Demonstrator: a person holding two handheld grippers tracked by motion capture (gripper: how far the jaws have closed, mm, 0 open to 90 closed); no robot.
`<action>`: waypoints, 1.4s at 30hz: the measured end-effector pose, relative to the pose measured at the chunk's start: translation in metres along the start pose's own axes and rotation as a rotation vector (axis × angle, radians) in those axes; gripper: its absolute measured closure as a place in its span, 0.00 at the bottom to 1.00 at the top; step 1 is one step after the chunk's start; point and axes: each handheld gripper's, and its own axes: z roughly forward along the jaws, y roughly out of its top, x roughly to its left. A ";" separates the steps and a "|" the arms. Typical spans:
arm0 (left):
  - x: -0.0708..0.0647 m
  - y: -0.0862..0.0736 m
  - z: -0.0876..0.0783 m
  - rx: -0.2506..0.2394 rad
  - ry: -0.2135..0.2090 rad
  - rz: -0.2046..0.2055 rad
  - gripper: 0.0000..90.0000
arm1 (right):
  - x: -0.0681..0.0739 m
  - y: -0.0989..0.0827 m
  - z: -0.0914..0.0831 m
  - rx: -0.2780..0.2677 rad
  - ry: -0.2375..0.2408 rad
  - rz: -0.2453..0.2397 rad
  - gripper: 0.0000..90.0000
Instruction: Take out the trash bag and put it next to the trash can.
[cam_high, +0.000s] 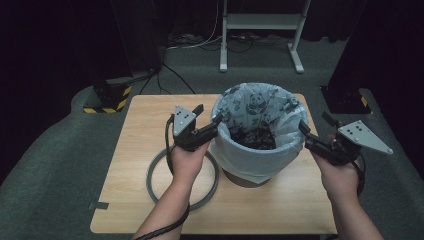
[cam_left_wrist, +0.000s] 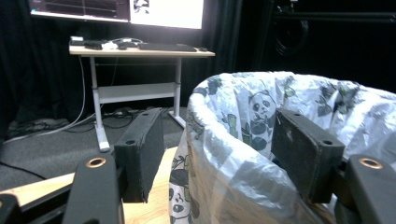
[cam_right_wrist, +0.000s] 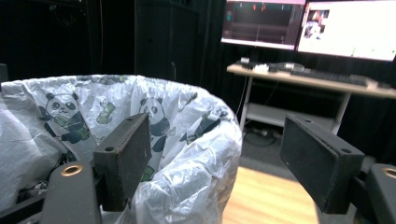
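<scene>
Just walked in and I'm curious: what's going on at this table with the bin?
A person is working on a bin lined with a panda-print bag, holding tongs in each hand. The left tongs and the right tongs each straddle the bag's folded-over edge on opposite sides of the rim, one jaw inside and one outside, not yet pinching it. There is dark rubbish in the bag. A grey ring lies on the wooden table beside the bin.

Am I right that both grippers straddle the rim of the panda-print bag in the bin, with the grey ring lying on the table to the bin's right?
Not quite: the grey ring lies to the left of the bin, under the left forearm, as the high view shows. The rest holds: left gripper and right gripper each straddle the rim of the panda-print bag.
</scene>
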 end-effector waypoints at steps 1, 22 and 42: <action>0.001 0.000 0.000 0.003 -0.009 -0.012 0.40 | 0.000 0.000 0.003 0.011 0.003 0.011 0.28; -0.009 0.003 0.005 0.034 -0.017 -0.047 0.64 | 0.012 0.004 0.023 0.122 -0.051 0.026 0.69; -0.022 0.001 0.000 -0.021 0.110 0.076 1.00 | 0.018 0.003 0.019 0.069 -0.135 -0.032 1.00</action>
